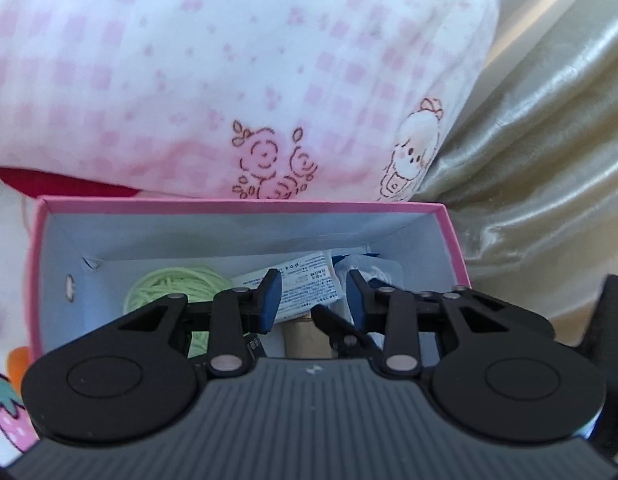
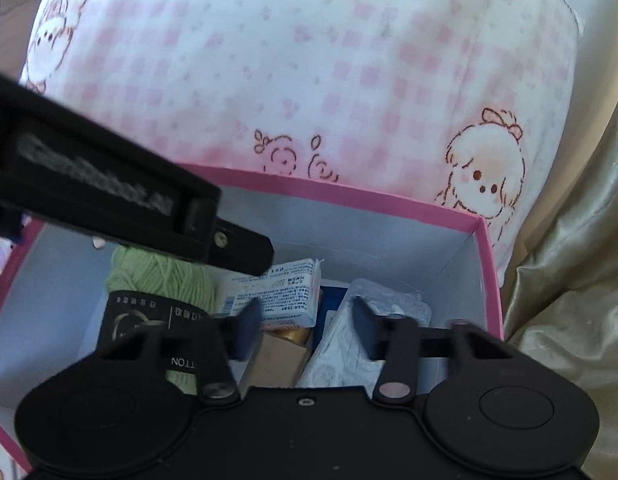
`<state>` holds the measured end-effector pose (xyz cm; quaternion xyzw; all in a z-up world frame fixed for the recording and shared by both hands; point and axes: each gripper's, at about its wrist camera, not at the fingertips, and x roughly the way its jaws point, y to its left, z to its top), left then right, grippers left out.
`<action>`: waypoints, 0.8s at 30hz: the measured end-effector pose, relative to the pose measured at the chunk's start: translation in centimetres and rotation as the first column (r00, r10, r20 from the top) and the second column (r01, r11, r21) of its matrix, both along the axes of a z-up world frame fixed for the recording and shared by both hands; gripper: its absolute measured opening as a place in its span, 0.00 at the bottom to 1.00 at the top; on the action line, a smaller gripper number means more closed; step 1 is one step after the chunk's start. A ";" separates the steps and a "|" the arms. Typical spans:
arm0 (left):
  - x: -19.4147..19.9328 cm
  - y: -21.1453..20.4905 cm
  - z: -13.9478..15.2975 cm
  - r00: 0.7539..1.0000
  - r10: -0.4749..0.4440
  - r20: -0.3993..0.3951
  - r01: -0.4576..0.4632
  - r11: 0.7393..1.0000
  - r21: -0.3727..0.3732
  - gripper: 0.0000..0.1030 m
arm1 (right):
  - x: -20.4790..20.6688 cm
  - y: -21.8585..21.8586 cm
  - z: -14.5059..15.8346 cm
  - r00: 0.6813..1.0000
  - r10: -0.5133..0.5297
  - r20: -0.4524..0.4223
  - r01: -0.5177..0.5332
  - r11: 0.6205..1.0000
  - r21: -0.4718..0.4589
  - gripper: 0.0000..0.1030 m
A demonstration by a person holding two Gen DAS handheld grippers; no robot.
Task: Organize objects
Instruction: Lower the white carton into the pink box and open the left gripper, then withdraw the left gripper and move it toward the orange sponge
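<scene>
Both grippers are held over the pink box. Left gripper: jaws apart, nothing clamped. Right gripper: jaws apart, empty. Green yarn, tissue packet already boxed. Risk: crowded grippers could be knocked together, contents dislodged.
</scene>
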<state>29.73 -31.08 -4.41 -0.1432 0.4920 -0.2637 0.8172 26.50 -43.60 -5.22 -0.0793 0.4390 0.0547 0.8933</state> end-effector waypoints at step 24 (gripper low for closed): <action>-9.6 9.4 9.1 0.996 -0.082 0.019 0.077 0.975 0.209 0.42 | -13.5 4.9 9.5 0.995 0.033 0.091 -0.046 0.989 0.144 0.43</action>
